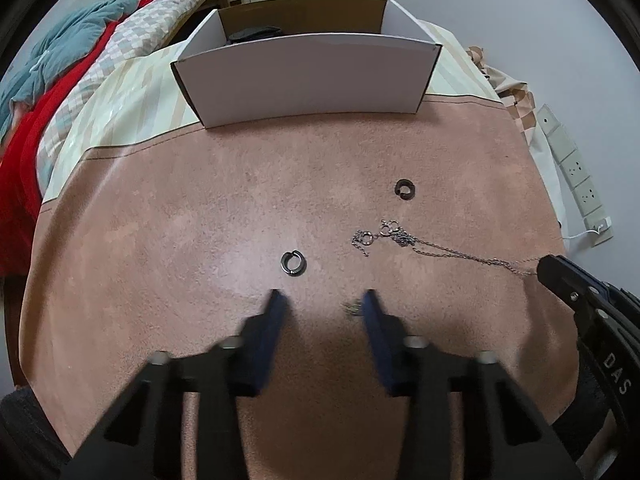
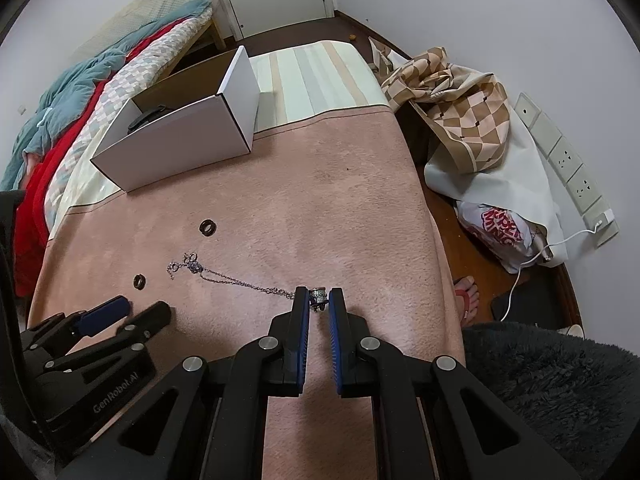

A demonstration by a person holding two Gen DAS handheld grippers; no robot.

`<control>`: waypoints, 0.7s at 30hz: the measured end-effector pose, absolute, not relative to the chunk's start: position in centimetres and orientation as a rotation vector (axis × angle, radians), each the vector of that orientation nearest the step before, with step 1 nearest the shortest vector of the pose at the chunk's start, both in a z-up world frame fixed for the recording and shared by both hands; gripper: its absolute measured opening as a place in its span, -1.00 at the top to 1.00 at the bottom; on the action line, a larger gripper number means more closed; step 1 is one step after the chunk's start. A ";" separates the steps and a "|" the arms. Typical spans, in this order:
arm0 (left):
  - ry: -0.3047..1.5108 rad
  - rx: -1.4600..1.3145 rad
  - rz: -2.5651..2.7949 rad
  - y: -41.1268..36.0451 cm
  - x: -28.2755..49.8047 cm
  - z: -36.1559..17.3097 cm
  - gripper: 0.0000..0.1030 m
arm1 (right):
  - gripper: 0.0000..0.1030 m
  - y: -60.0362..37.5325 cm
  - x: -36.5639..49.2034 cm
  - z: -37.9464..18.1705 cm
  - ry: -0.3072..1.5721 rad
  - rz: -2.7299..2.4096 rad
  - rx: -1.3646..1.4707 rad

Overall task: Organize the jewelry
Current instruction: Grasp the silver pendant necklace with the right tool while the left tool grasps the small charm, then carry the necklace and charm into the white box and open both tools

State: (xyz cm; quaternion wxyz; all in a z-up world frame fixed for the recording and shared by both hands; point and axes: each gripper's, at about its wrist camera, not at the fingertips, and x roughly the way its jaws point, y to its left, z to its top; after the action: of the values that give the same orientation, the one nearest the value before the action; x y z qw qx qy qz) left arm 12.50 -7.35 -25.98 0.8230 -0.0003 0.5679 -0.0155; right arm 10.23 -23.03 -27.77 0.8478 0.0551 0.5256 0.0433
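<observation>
A silver chain necklace (image 1: 404, 240) lies on the pink mat, also in the right wrist view (image 2: 224, 276). Its pendant (image 2: 319, 296) sits between my right gripper's (image 2: 319, 300) fingertips, which are closed narrowly around it. Two black rings lie on the mat: one (image 1: 292, 263) just ahead of my left gripper (image 1: 322, 300), one farther right (image 1: 405, 189); both also show in the right wrist view (image 2: 139, 281) (image 2: 207, 227). My left gripper is open and empty. A white cardboard box (image 1: 308, 76) stands at the mat's far edge with a dark item (image 1: 252, 34) inside.
The pink mat (image 2: 320, 200) covers a table with a striped cloth (image 2: 320, 76) beyond. Bedding (image 2: 80, 92) lies left. A checkered cloth (image 2: 452, 108), a bag (image 2: 500, 228), a power strip (image 2: 568, 164) and a foot (image 2: 468, 296) are to the right.
</observation>
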 end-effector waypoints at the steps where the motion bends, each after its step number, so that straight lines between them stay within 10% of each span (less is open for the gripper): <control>1: 1.211 -0.008 -0.040 -7.3 12.4 -26.0 0.69 | 0.80 -23.0 10.2 -27.7 1.106 0.091 0.115; 21: 1.155 -0.066 -0.096 -6.3 11.5 -21.7 0.89 | 0.81 -22.2 10.5 -22.0 1.016 0.163 0.153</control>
State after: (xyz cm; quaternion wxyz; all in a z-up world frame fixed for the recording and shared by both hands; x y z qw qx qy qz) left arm 11.54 -6.31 -21.69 0.8363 -0.0312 0.5455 -0.0456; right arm 10.50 -22.20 -22.02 0.8677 0.0733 0.4854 0.0779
